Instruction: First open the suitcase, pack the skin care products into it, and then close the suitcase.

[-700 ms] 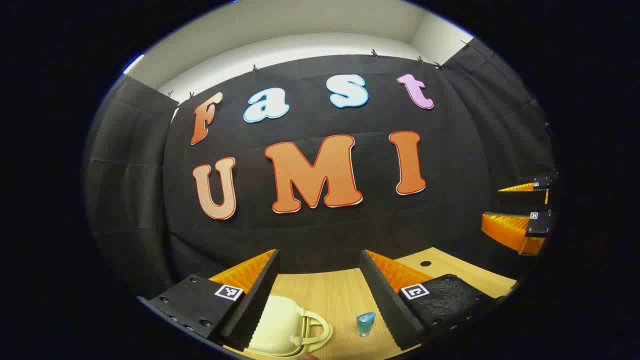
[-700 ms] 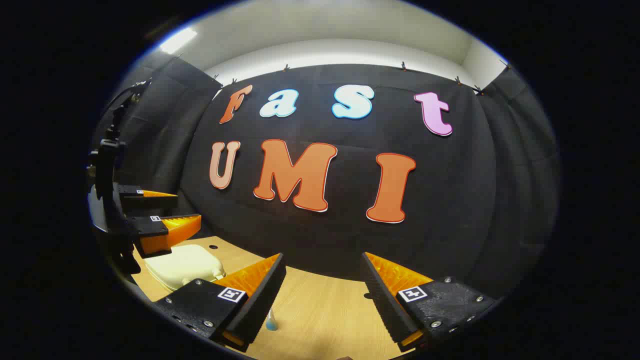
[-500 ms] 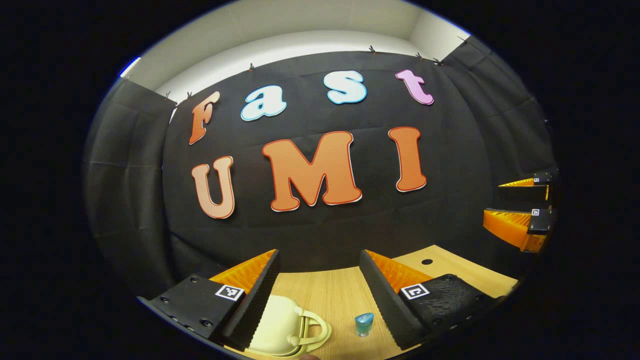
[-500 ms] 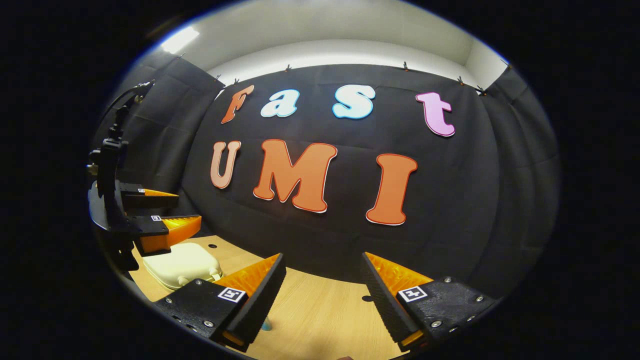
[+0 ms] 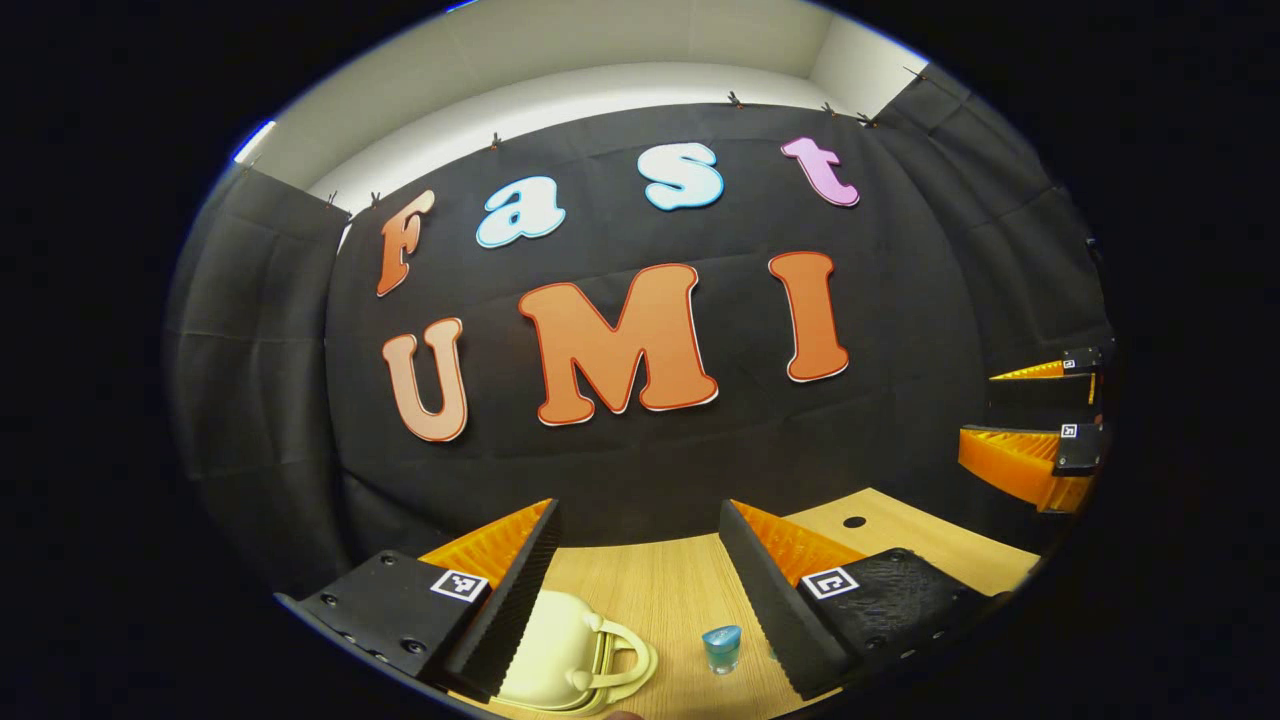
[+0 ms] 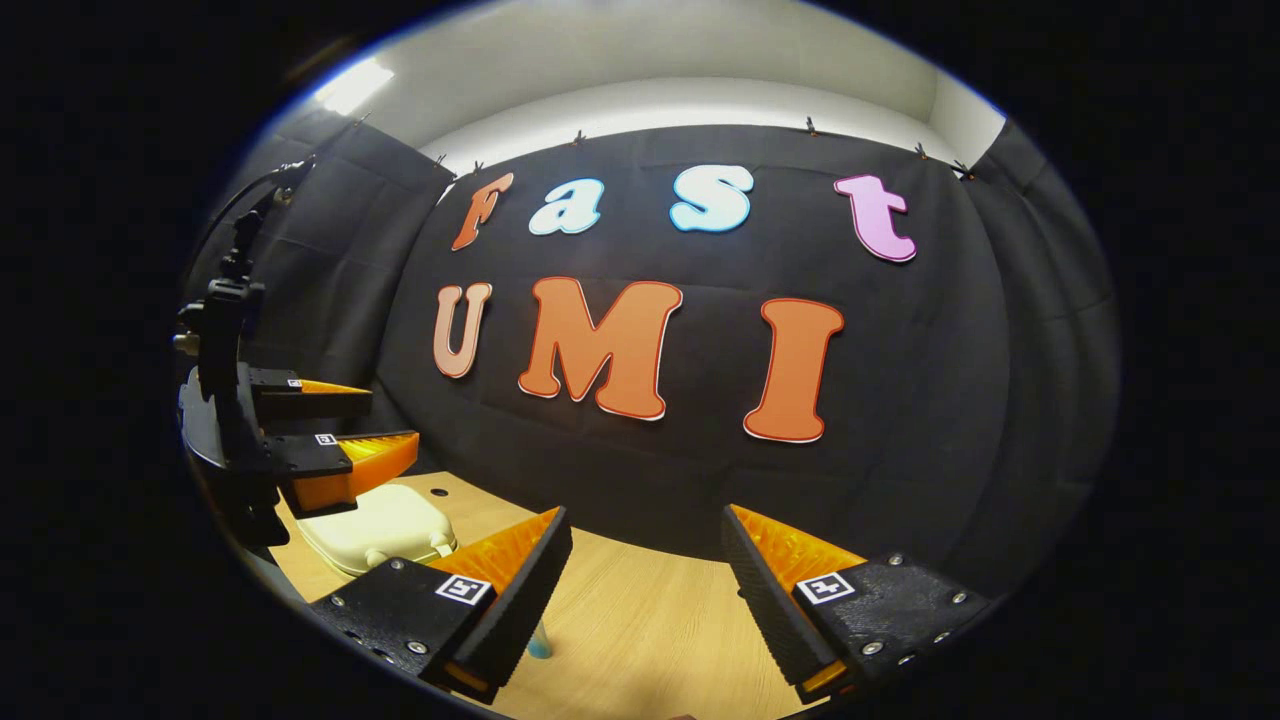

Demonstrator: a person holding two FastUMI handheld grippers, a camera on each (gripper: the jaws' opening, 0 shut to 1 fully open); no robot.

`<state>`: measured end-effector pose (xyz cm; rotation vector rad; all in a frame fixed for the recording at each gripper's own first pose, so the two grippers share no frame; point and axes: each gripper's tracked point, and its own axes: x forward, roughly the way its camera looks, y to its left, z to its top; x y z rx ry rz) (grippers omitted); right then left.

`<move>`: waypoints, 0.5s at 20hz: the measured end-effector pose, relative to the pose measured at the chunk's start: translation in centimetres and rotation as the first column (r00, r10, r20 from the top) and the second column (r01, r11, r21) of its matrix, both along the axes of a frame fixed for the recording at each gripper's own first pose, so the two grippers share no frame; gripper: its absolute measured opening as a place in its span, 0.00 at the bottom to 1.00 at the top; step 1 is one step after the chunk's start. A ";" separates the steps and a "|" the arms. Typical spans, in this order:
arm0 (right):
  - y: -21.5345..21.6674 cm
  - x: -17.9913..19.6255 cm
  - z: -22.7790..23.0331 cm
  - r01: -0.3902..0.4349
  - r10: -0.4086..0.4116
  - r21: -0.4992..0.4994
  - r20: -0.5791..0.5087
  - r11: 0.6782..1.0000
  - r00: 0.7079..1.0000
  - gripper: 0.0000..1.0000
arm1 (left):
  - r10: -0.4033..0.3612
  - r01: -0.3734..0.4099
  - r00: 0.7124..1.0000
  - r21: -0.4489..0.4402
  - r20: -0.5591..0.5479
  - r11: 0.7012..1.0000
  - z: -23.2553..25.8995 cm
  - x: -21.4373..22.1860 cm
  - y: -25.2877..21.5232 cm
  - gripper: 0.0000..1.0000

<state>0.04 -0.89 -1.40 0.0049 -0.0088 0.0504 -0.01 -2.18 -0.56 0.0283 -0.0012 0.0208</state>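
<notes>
The suitcase [image 5: 565, 655] — a small cream case with a looped handle — lies flat and closed on the wooden table [image 5: 660, 590], low in the left gripper view, partly behind that gripper's left finger. In the right gripper view it sits further off on the table [image 6: 640, 620], beneath the other gripper. Just beside it, apart from it on the handle side, stands a little blue bottle [image 5: 722, 648], probably the skin care product to pack; its base peeks out beside the right gripper's finger as well [image 6: 540, 648].

The left gripper [image 5: 638, 545] is held above the table with its jaws wide apart and nothing between them, aimed roughly at the gap between case and bottle. The right gripper [image 6: 645, 555] is likewise wide open and empty, held off to the side — likely both are poised to start on the lid, since the case is not yet opened.

No brand or label on the case or bottle is legible; the grippers carry only small square black-and-white markers.
</notes>
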 end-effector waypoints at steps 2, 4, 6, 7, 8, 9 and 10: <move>0.2 0.2 -0.5 0.004 -0.004 -0.004 -0.015 1.000 1.000 0.95 | 0.004 -0.004 1.000 0.008 -0.002 1.000 -0.2 0.0 0.6 0.98; 0.6 0.4 -0.6 0.008 -0.008 -0.004 -0.028 1.000 1.000 0.95 | 0.005 -0.005 1.000 0.019 -0.001 1.000 -0.4 0.1 1.1 0.98; 1.1 0.6 -0.5 0.023 -0.023 0.000 -0.026 1.000 0.999 0.95 | -0.013 0.013 1.000 0.029 -0.005 0.999 -0.9 0.5 1.3 0.98; 1.2 0.8 -0.6 0.033 -0.032 0.001 -0.026 0.999 0.999 0.95 | -0.028 0.028 1.000 0.039 -0.006 0.999 -1.3 0.6 1.3 0.98; 1.4 0.9 -0.8 0.044 -0.044 0.001 -0.029 0.999 0.999 0.95 | -0.043 0.043 0.999 0.053 -0.003 0.998 -1.4 0.8 1.4 0.98; 1.5 1.2 -1.2 0.056 -0.056 0.001 -0.048 0.998 0.997 0.95 | -0.057 0.057 0.998 0.067 -0.009 0.996 -1.9 1.1 1.6 1.00; 1.8 1.5 -1.4 0.061 -0.060 0.008 -0.063 0.998 0.996 0.95 | -0.072 0.073 0.997 0.080 -0.020 0.994 -2.6 1.3 1.6 0.98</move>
